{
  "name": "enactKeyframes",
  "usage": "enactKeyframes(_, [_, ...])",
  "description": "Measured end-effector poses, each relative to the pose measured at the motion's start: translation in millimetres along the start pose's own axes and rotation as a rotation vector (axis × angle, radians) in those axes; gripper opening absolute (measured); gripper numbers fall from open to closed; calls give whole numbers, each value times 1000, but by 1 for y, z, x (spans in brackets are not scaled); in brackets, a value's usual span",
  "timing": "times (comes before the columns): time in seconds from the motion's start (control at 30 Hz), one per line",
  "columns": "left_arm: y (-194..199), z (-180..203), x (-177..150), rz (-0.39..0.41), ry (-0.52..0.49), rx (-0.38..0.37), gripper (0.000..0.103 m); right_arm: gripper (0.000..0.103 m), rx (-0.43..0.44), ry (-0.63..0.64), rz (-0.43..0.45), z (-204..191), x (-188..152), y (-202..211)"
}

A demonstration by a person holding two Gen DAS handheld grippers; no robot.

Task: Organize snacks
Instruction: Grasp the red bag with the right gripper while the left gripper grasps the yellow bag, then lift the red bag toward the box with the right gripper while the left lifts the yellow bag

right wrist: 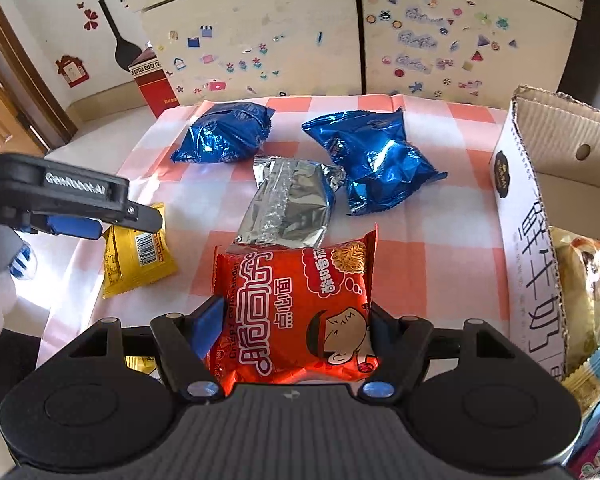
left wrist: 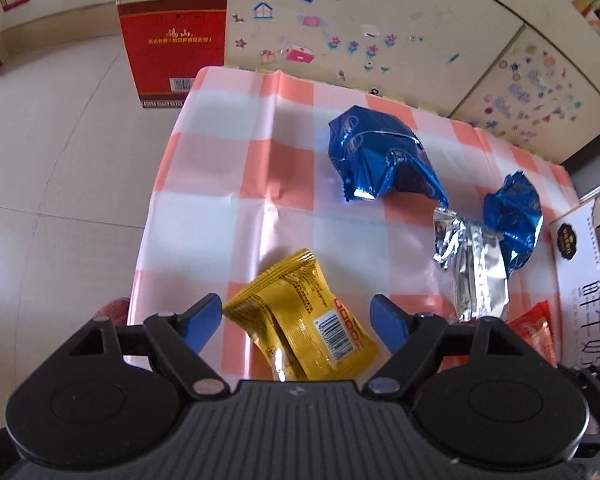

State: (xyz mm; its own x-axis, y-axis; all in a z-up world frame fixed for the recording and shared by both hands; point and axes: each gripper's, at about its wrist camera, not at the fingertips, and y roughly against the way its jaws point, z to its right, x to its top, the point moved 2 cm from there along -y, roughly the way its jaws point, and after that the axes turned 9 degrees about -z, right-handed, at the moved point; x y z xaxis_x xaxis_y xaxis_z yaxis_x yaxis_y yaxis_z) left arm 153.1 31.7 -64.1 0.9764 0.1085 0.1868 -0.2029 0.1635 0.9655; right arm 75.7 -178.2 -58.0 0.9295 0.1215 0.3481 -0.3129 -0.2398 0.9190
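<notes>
1. Red noodle packet sits clenched between the pads of the right gripper, just above the checked tablecloth; a glossy, puffed wrapper could squirt out if the squeeze eases.
2. At 9 o'clock of it, the left gripper hangs released, its blue pads either side of the yellow packet without pressing; closing off-centre might pinch only a crimped edge.
3. At 12 o'clock lie the silver packet and two blue packets, loose.
4. Carton at 3 o'clock already holds snacks; a swing there could catch its raised flap.
</notes>
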Motion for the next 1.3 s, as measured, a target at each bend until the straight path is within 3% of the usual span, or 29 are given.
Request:
enactKeyframes(0.27, [-16,16,-3,-11,-20,55,82,78,-2,-7,7,1,-1,4])
enactKeyframes(0.53, [-25,26,-11,6,-97,123,90,78,-3,-12,5,2,-1,3])
enactKeyframes(0.73, [-29,29,-14,11,-110,135,91,78,0,-9,3,1,-1,1])
enactKeyframes(0.77, [-28,28,-15,26,-108,134,90,78,0,-8,3,1,-1,1])
enactKeyframes(0.8, [-28,27,-15,40,-108,134,84,78,0,-9,3,2,-1,1])
enactKeyframes(0.83, [-26,27,-16,62,-119,130,71,78,0,-9,3,2,-1,1])
enactKeyframes(0.93, [-21,24,-16,90,-128,120,55,78,-1,-11,7,3,-1,2])
enactKeyframes(1.3, [-12,11,-12,108,-72,-4,52,78,7,-18,54,2,0,16])
